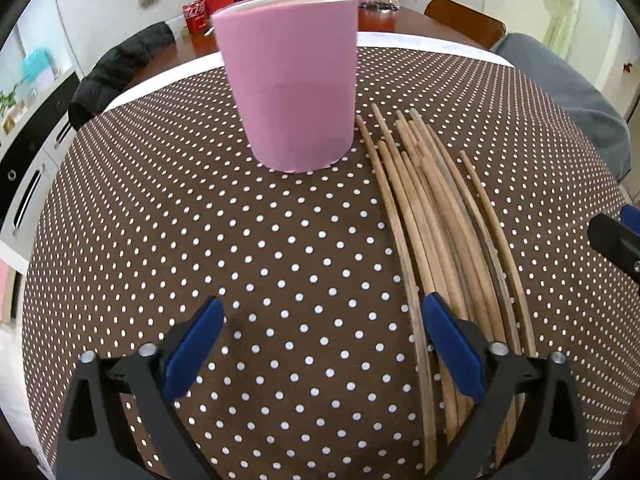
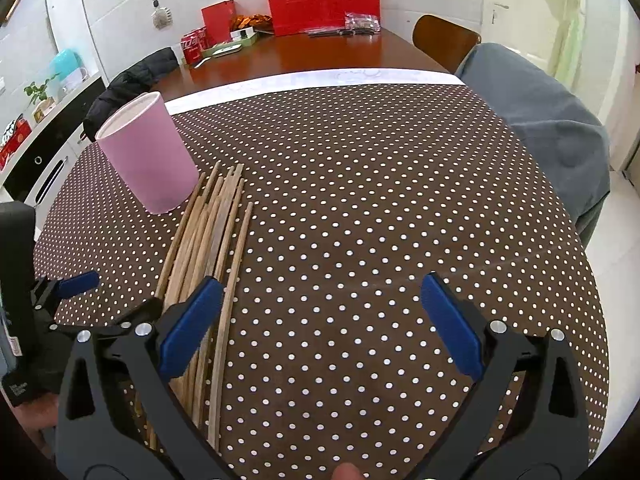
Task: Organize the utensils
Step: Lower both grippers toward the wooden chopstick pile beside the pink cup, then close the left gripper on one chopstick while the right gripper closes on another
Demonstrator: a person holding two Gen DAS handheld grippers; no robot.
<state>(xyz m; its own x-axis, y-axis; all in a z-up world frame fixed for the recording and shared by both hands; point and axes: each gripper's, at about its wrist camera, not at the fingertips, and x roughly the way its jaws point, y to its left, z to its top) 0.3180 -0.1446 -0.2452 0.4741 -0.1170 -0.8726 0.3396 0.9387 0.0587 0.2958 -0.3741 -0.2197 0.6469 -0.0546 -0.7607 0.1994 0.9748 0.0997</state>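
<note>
Meanwhile, both black grippers with blue pads, the left gripper (image 1: pixel 322 354) and the right gripper (image 2: pixel 322 328), stand wide apart and hold nothing, flanking a bundle of long wooden chopsticks (image 1: pixel 436 216) lying on the brown white-dotted tablecloth (image 1: pixel 200 220) just beside an upright pink cylindrical cup (image 1: pixel 292 84).

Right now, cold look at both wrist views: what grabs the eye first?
The tall pink cup standing upright on the brown polka-dot tablecloth, and the bundle of wooden chopsticks lying flat just to its right, far tips near its base. Both grippers stand open and empty low over the cloth: the left gripper with the chopsticks along its right finger, the right gripper with them along its left finger. A red box sits on the bare wooden table behind.
</note>
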